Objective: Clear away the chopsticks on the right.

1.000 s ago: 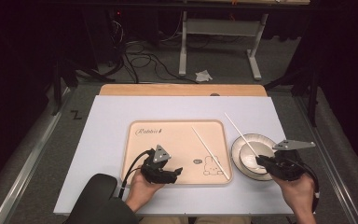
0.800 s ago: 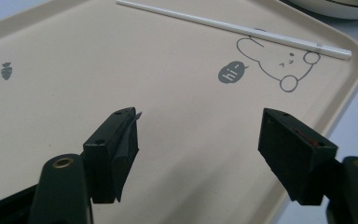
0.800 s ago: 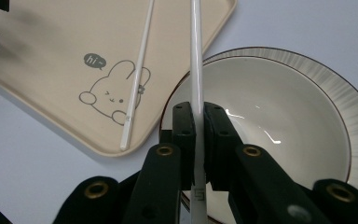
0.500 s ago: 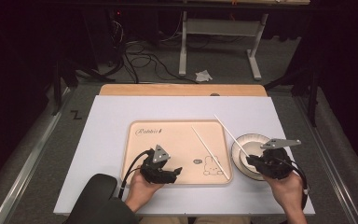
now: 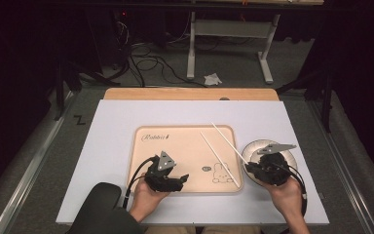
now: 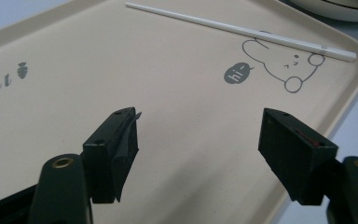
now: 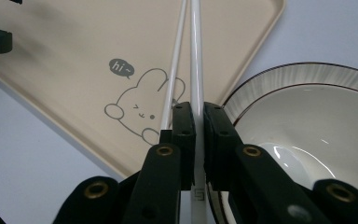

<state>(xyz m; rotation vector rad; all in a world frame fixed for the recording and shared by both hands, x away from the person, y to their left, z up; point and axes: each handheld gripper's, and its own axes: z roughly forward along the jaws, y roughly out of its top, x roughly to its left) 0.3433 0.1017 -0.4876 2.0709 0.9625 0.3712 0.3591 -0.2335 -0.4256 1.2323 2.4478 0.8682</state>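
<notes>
High view is showing the right gripper sitting more to the left than it was a second ago, now over the near left part of the bowl. It is pinching a white chopstick, and that stick is lying closer to the tray than before, with its far tip now over the tray's far right corner. The left gripper is staying where it was, at the near edge of the tray.

The held chopstick is pointing away from the person and to the left. Its long line is running on a slant from the bowl up to the tray corner. The second chopstick is lying flat on the tray, just beside the first one and slanting nearly the same way, with its near end by the bunny drawing.

Right gripper view is showing the jaws pressed tight on the held chopstick, with the second chopstick right next to it. Left gripper view is showing the jaws spread wide over the bare tray, holding nothing.
</notes>
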